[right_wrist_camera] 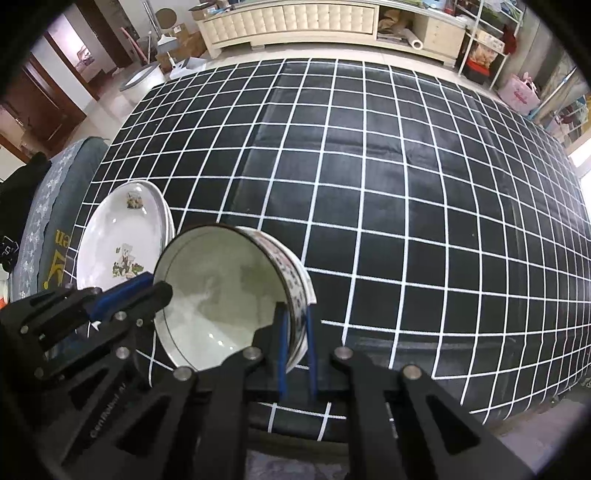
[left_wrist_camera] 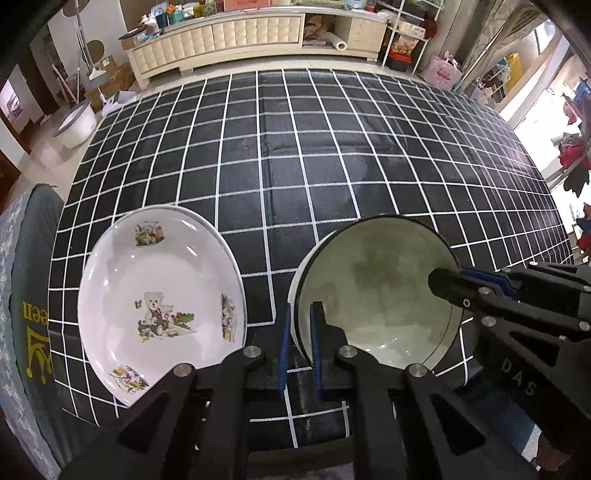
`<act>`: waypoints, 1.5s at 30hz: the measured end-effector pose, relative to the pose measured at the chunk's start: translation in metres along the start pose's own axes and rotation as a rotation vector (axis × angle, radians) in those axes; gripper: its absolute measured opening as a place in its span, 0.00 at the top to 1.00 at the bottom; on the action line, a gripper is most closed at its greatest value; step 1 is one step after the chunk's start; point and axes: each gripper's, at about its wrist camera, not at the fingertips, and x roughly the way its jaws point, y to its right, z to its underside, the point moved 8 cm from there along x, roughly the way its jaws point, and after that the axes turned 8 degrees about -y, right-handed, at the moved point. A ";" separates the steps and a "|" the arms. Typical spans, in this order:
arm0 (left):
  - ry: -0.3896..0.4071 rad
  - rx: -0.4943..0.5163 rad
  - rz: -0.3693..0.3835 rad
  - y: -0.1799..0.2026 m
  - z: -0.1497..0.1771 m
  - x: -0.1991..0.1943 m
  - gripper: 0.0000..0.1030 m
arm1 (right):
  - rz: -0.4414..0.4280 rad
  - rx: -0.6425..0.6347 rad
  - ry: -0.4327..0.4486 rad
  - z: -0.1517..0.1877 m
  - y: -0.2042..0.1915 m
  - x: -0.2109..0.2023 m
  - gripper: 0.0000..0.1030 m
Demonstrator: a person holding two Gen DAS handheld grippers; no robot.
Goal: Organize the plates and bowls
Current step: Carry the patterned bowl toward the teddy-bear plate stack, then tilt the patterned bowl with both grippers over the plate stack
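Note:
A pale green bowl [left_wrist_camera: 376,291] with a dark rim and patterned outer wall is held by both grippers over the black checked tablecloth [left_wrist_camera: 295,147]. My left gripper [left_wrist_camera: 300,332] is shut on its left rim. My right gripper [right_wrist_camera: 295,325] is shut on its right rim; it shows in the left wrist view [left_wrist_camera: 448,286] too. The bowl [right_wrist_camera: 221,291] is tilted, mouth toward the cameras. A stack of white plates [left_wrist_camera: 159,291] with a teddy bear print lies to the left, and shows in the right wrist view [right_wrist_camera: 122,243].
A grey cushioned chair [left_wrist_camera: 33,295] stands off the table's left edge. A white bucket [left_wrist_camera: 75,123] sits on the floor at far left. A cream cabinet [left_wrist_camera: 258,33] runs along the far wall, with shelves [left_wrist_camera: 410,33] at far right.

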 end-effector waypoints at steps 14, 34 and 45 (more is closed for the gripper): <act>0.016 -0.037 0.027 -0.011 0.009 -0.010 0.88 | 0.082 0.024 0.071 0.006 0.014 -0.027 0.53; -0.007 -0.008 0.072 -0.022 0.006 -0.005 0.47 | 0.054 0.112 0.053 0.008 0.027 -0.006 0.28; -0.080 -0.006 0.067 -0.025 0.009 0.036 0.46 | 0.023 0.157 0.008 0.008 0.033 0.018 0.27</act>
